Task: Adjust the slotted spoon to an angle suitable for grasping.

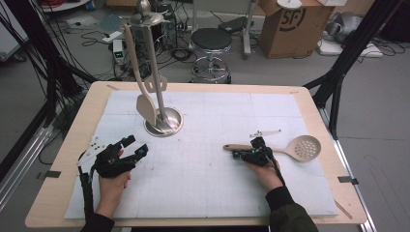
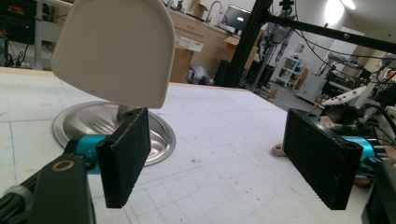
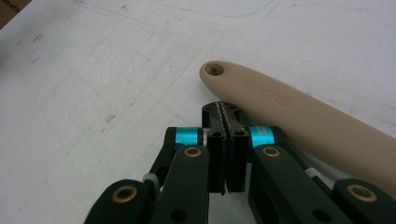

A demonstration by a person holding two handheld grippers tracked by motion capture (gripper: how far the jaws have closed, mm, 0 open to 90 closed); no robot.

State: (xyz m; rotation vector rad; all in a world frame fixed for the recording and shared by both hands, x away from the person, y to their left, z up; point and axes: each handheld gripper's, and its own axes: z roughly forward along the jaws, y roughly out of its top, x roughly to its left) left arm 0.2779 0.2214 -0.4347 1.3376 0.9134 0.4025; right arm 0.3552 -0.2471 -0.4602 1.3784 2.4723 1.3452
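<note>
A beige skimmer spoon (image 1: 305, 148) lies flat on the white mat at the right, its handle (image 3: 289, 109) pointing left. My right gripper (image 1: 236, 154) is low over the mat along the near side of that handle. Its jaws are pressed together with nothing between them, as the right gripper (image 3: 225, 112) view shows. My left gripper (image 1: 136, 146) rests at the left of the mat with its jaws wide apart and empty. The left gripper (image 2: 224, 156) faces the metal utensil stand (image 1: 163, 123). A beige spatula (image 2: 116, 51) hangs from it just beyond the left pad.
The stand's round steel base (image 2: 84, 122) sits at the mat's back left, with a second beige utensil (image 1: 157, 84) hanging on the pole. The wooden table edge (image 1: 58, 164) frames the mat. Beyond the table stand a stool (image 1: 211, 41) and a cardboard box (image 1: 295, 24).
</note>
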